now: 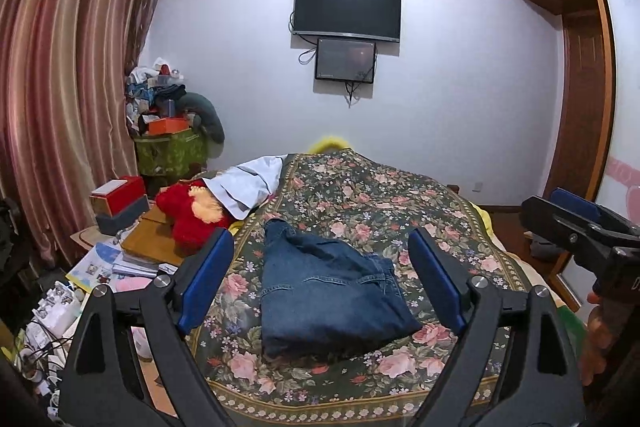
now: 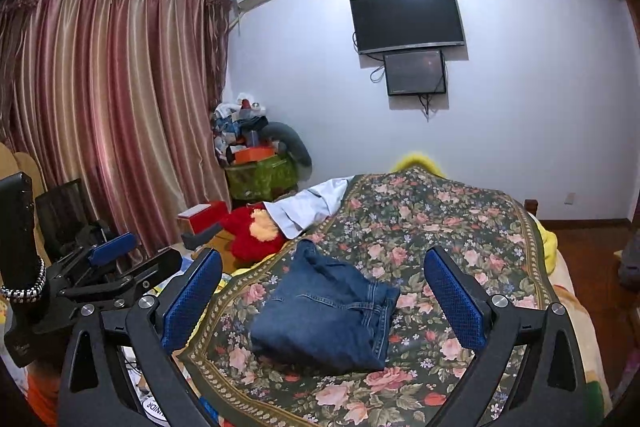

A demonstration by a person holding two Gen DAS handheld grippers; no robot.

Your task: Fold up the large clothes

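Jaws of left gripper (image 1: 320, 271) and right gripper (image 2: 322, 293) gape wide, empty, above folded jeans (image 1: 328, 299).

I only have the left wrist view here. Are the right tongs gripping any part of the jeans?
Observer: No. The right tongs are open and hold nothing. The folded jeans lie loose on the floral bedspread ahead of them.
Operator: And where do my left tongs sit from that side?
Observer: The left tongs are open, out past the bed's left edge, near the red plush toy.
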